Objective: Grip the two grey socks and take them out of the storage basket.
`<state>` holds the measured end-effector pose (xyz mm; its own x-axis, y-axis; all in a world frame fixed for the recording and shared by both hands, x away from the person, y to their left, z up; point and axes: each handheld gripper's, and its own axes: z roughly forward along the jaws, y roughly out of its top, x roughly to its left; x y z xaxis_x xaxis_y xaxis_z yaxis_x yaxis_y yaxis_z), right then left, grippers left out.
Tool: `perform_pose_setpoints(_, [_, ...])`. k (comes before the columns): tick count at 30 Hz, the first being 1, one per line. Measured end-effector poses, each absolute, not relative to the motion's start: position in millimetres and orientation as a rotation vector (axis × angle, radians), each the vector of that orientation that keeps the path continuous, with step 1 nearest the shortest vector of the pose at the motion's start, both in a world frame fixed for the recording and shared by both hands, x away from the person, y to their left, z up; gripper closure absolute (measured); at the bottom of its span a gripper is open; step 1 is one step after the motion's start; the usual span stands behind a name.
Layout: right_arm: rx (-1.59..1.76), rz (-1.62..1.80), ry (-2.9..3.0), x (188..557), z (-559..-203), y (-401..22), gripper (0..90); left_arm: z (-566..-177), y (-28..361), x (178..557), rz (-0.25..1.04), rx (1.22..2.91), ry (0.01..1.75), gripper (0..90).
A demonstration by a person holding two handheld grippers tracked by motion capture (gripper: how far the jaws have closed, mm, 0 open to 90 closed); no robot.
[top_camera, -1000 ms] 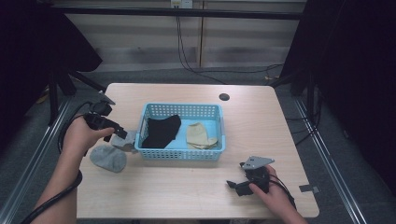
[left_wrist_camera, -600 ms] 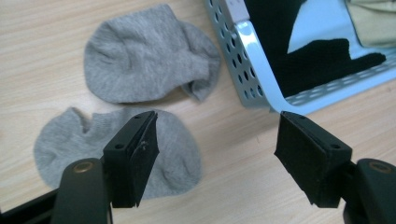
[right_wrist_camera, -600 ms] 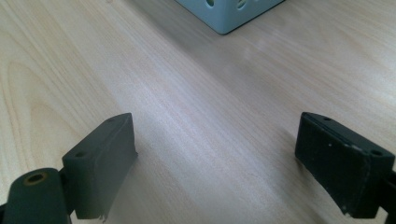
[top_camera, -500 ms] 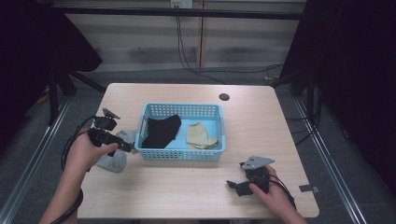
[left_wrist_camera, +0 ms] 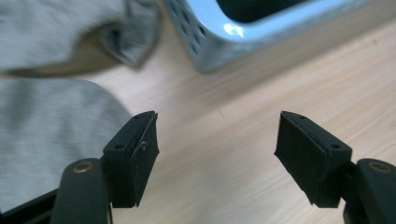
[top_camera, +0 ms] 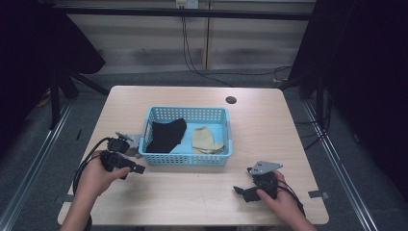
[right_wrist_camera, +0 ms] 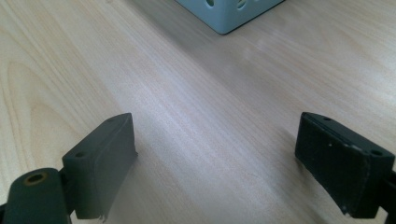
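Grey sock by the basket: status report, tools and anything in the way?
Left tool open, low beside the grey sock, nothing gripped. Right tool open over bare table. Blue basket corner close ahead of left tool.

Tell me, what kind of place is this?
Probably a lab recording station: a bare wooden table hemmed by dark curtains, cables running down the back wall, and a person working a handheld left gripper beside a blue basket.

1 basket [top_camera: 185,159], 3 socks: black [top_camera: 166,134], tan [top_camera: 206,139], grey [left_wrist_camera: 42,140]

Crumpled grey sock [left_wrist_camera: 42,121] lies on table beside basket's corner.
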<state>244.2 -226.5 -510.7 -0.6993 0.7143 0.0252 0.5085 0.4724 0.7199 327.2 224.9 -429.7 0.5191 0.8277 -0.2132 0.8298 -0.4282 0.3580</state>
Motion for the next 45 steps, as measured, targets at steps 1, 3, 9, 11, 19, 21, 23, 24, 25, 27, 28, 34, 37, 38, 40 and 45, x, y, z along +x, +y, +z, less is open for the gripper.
perform_pose_setpoints(1, [1.043,1.055,2.444,244,-511,-226,11.6,-436,223,323,-0.026,2.344,1.355,29.2])
perform_pose_setpoints(3, [1.043,1.055,2.444,244,-511,-226,11.6,-444,220,320,-0.039,2.359,1.335,29.2])
perform_pose_setpoints(9, [1.043,1.056,2.444,244,-511,-226,11.6,-457,209,312,-0.034,2.374,1.291,29.1])
perform_pose_setpoints(11, [1.043,1.055,2.444,244,-511,-226,11.6,-459,205,309,-0.03,2.372,1.268,29.1])
perform_pose_setpoints(19, [1.043,1.055,2.444,244,-511,-226,11.7,-475,192,300,0.021,2.399,1.184,27.9])
perform_pose_setpoints(21, [1.045,1.054,2.442,244,-511,-226,11.6,-477,188,297,0.05,2.38,1.162,26.3])
perform_pose_setpoints(23, [1.046,1.055,2.443,244,-511,-226,11.6,-478,186,296,0.068,2.383,1.136,26.3])
perform_pose_setpoints(24, [1.046,1.055,2.443,244,-511,-226,11.6,-479,185,294,0.083,2.379,1.124,26.1])
perform_pose_setpoints(25, [1.046,1.055,2.443,244,-511,-226,11.6,-479,185,294,0.083,2.379,1.124,25.1])
perform_pose_setpoints(27, [1.046,1.054,2.442,244,-511,-226,11.6,-480,183,292,0.107,2.381,1.112,23.9])
perform_pose_setpoints(28, [1.046,1.054,2.442,244,-511,-226,11.6,-482,181,290,0.131,2.378,1.104,23.0])
perform_pose_setpoints(34, [1.046,1.054,2.442,244,-511,-226,11.6,-493,172,277,0.277,2.352,1.012,12.9])
perform_pose_setpoints(37, [1.046,1.054,2.442,244,-511,-226,11.6,-497,171,275,0.298,2.334,0.993,8.1])
perform_pose_setpoints(38, [1.045,1.054,2.442,244,-511,-226,11.6,-498,171,274,0.29,2.328,0.978,4.0])
perform_pose_setpoints(40, [1.045,1.055,2.442,244,-511,-226,11.6,-501,170,272,0.305,2.319,0.95,0.0])
perform_pose_setpoints(45, [1.046,1.054,2.443,244,-511,-226,11.6,-502,169,271,0.301,2.313,0.928,0.0])
